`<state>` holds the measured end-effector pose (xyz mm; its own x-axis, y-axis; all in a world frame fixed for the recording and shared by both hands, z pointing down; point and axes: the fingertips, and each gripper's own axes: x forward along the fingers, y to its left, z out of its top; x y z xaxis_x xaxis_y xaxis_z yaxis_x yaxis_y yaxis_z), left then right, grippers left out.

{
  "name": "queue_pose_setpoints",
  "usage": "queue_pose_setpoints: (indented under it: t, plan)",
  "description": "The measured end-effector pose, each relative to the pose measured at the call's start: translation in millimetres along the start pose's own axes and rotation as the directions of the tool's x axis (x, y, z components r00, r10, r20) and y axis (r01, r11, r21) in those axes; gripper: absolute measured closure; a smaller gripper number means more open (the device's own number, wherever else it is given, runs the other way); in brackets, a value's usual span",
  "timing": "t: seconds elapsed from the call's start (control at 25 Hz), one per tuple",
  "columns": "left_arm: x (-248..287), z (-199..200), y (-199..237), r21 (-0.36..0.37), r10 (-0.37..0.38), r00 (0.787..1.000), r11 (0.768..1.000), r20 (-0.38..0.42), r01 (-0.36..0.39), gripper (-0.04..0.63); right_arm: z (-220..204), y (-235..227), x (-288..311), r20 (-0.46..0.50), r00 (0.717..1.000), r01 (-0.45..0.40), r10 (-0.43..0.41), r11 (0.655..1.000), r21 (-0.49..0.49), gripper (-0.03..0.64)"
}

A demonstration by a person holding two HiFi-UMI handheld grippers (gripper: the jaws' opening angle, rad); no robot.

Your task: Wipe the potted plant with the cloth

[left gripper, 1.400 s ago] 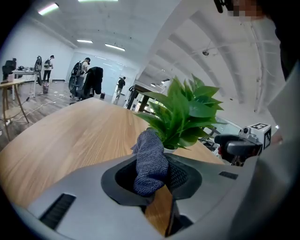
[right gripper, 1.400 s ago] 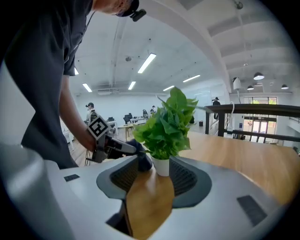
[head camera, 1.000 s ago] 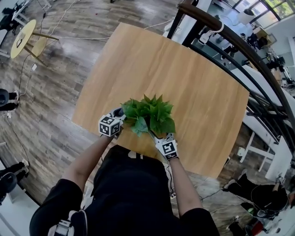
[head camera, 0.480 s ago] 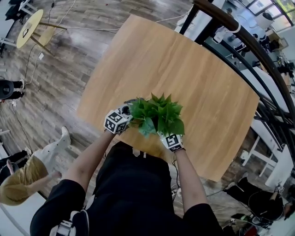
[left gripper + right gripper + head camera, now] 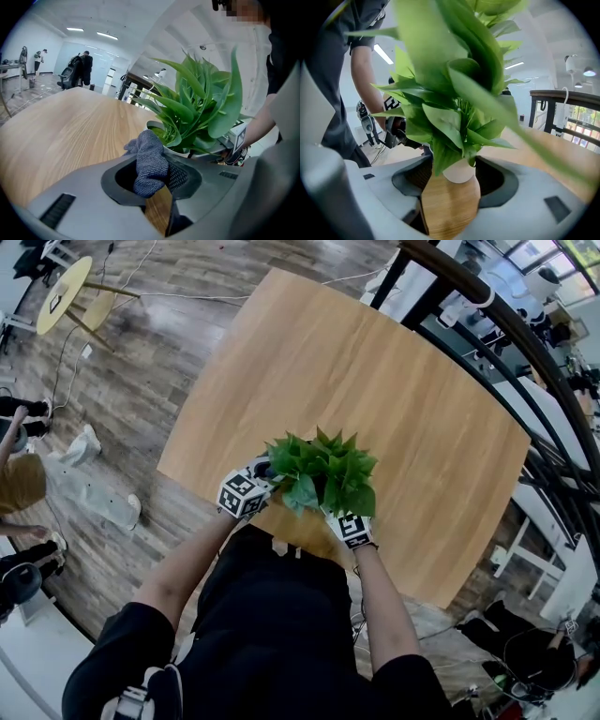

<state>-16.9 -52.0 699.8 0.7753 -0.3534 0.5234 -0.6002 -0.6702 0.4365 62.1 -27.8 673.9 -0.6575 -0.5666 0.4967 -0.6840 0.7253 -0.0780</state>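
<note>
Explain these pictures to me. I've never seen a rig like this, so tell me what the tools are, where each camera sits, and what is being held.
There is no robot here: a person works with two hand-held tools. The overhead picture comes from a camera on the person's head, looking down at a wooden table with one potted plant near its edge. The other two pictures come from cameras riding on the tools, each looking along its own jaws. The left hand-held gripper is shut on a grey cloth, close to the leaves. The right hand-held gripper has just been opening its jaws. The plant's white pot stands between them and does not look clamped. The marked cubes are part of the grippers.
</note>
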Motion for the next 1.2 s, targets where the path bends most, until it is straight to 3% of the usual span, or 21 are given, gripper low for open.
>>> queue_pose_setpoints:
  t: [0.24, 0.4, 0.6, 0.84, 1.0, 1.2]
  plan:
    - [-5.3, 9.1, 11.8, -0.022, 0.022, 0.999, 1.000, 0.026, -0.022, 0.472, -3.4, 23.1, -4.9, -0.007, 0.999, -0.045, 0.045, 0.999, -0.004, 0.343]
    - [-4.0, 6.2, 9.4, -0.001, 0.010, 1.000, 1.000, 0.026, -0.010, 0.472, -1.6, 0.3, -4.1, -0.002, 0.999, 0.041, -0.041, 0.999, -0.013, 0.342]
    - [-2.7, 2.8, 8.5, 0.029, 0.006, 1.000, 1.000, 0.024, -0.007, 0.472, 3.8, 1.1, 2.7, 0.018, 0.999, 0.031, -0.030, 0.999, -0.034, 0.341]
    - [-3.6, 1.0, 4.0, 0.014, 0.010, 1.000, 1.000, 0.026, -0.010, 0.474, 5.7, 0.9, 6.0, 0.018, 0.995, 0.095, -0.094, 0.995, -0.009, 0.341]
    - [-4.1, -11.4, -14.0, 0.033, -0.036, 0.999, 0.999, 0.002, 0.036, 0.472, 7.7, 1.8, 7.9, 0.018, 0.990, 0.139, -0.140, 0.990, 0.028, 0.342]
    - [-7.3, -14.0, -11.5, -0.003, -0.012, 1.000, 1.000, 0.023, 0.012, 0.472, -0.4, 12.6, 6.5, -0.002, 0.989, 0.145, -0.145, 0.988, 0.046, 0.342]
